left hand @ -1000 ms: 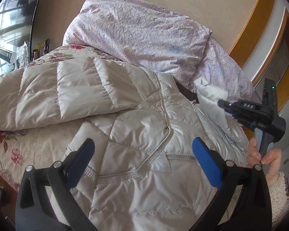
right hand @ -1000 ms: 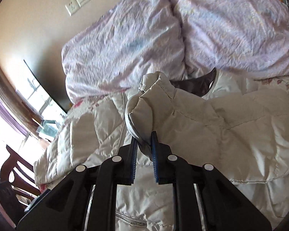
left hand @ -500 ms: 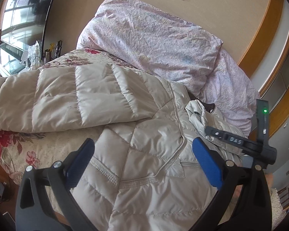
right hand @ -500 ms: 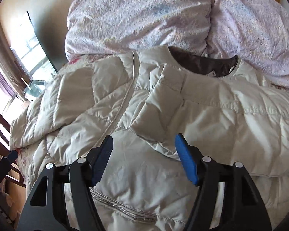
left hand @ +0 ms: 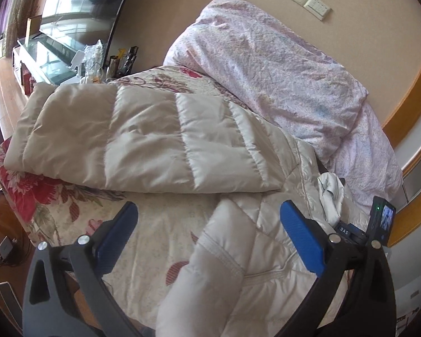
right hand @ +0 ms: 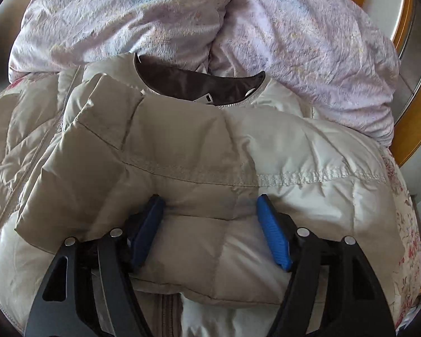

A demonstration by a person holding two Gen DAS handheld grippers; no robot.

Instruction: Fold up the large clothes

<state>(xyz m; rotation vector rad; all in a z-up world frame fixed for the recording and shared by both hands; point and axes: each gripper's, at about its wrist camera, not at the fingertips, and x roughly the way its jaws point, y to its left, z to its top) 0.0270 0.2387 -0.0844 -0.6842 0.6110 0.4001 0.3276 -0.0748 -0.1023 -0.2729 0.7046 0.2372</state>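
Observation:
A cream quilted down jacket (left hand: 160, 143) lies spread on the bed, one sleeve stretched out to the left. In the right wrist view the other sleeve (right hand: 165, 168) lies folded across the jacket's chest, below the dark brown collar lining (right hand: 193, 84). My left gripper (left hand: 207, 236) is open and empty, hovering above the jacket's lower left edge and the bedspread. My right gripper (right hand: 209, 224) is open, its blue pads (right hand: 272, 238) resting on either side of a bulge of the folded sleeve, not clamped. It also shows at the right of the left wrist view (left hand: 350, 231).
The bed has a floral bedspread (left hand: 59, 205) and two pale purple pillows (left hand: 266, 64) against the wall. A glass-topped stand with bottles (left hand: 98, 59) stands at the far left. A wooden headboard frame (right hand: 407, 56) is at the right. Cables lie on the floor (left hand: 2, 247).
My right gripper let go of the sleeve cuff, opened, and lowered onto the folded sleeve. My left gripper stayed open and drew back toward the jacket's left edge.

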